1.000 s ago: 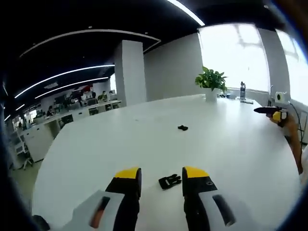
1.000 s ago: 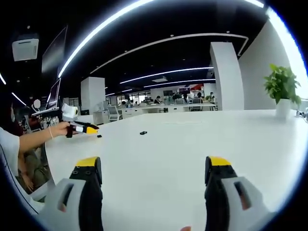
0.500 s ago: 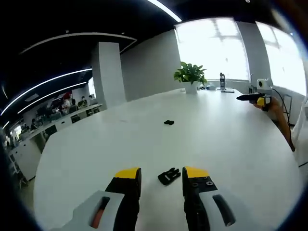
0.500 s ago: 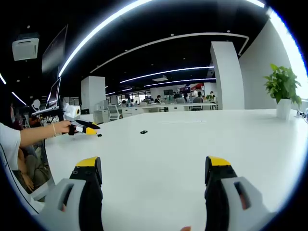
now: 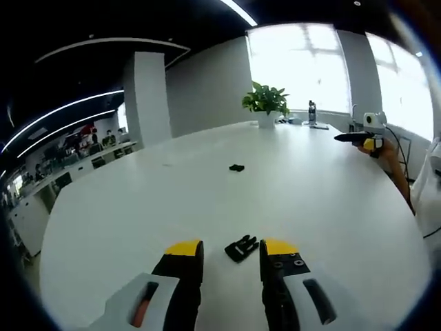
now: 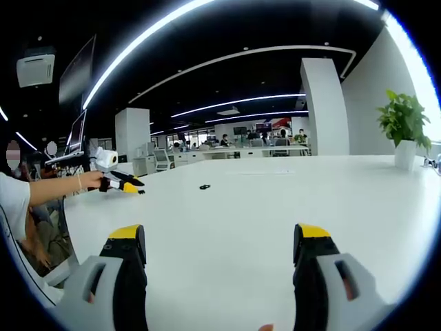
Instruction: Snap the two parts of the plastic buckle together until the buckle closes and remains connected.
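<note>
- Against the view of a second ago, the left gripper view has swung: the window wall, the potted plant [image 5: 265, 103] and the pillar [image 5: 146, 96] sit further left and the far desks have slid toward the edge, which is camera motion.
- In the left gripper view the near buckle part [image 5: 241, 247] now lies a touch closer to the right-hand jaw than it did a second ago; it lies flat on the table, between the jaw tips, touching neither.
- The right gripper view has barely shifted; the other gripper, held out at its left side, sits slightly higher than before.
- The white table [image 5: 324, 207] is broad, with a rounded edge.
- The room is an open office with a dark ceiling, curved light strips, rows of desks far back and bright windows.
- The left gripper [image 5: 229, 249] has its yellow-tipped jaws spread, holding nothing.
- The right gripper [image 6: 219, 238] has its jaws wide apart over bare table, holding nothing.
- The far buckle part [image 5: 236, 167] lies alone mid-table, well apart from the near one; in the right gripper view it is a small dark speck [image 6: 204, 187].
</note>
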